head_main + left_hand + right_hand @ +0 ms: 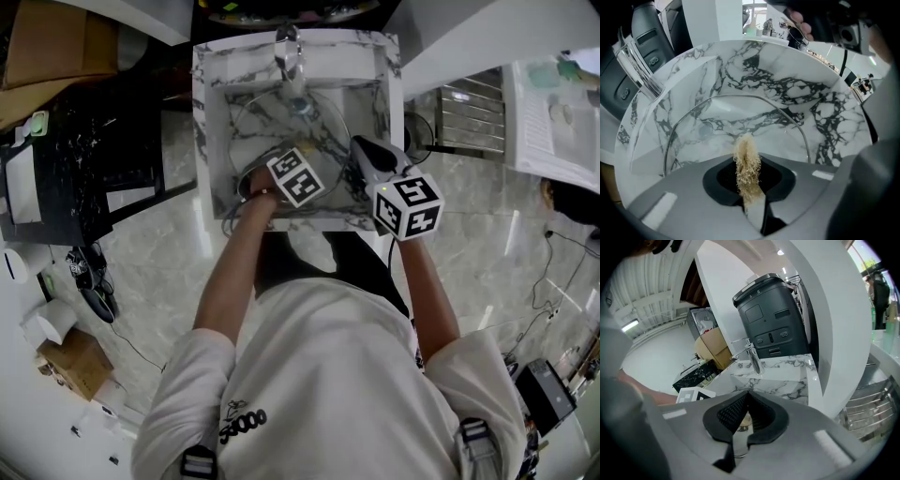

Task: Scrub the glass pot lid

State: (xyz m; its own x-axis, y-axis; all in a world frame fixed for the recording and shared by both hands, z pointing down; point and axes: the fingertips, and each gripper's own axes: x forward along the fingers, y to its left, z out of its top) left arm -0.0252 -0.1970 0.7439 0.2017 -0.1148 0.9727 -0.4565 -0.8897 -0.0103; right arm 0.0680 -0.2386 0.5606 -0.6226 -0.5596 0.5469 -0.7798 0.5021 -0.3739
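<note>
Glass pot lid [736, 119]: propped in marble sink [801, 89], just ahead of left jaws.
Left gripper [748, 185]: jaws clenched on tan scrubber [746, 159].
Right gripper [744, 416]: jaws clamped on lid's metal edge.
Room: sink walls close round.

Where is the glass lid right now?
The glass pot lid sits in the marble sink below the faucet, directly ahead of the left tongs, which pinch a fibrous scrubber.

Glass pot lid [740, 119]: clear, thin metal rim, propped up on edge inside marble sink [797, 89]. Its metal knob [737, 441] pinched in my right gripper [743, 414]. Tan fibrous scrubber [747, 161], clamped in my left gripper [749, 188], points at glass.
</note>
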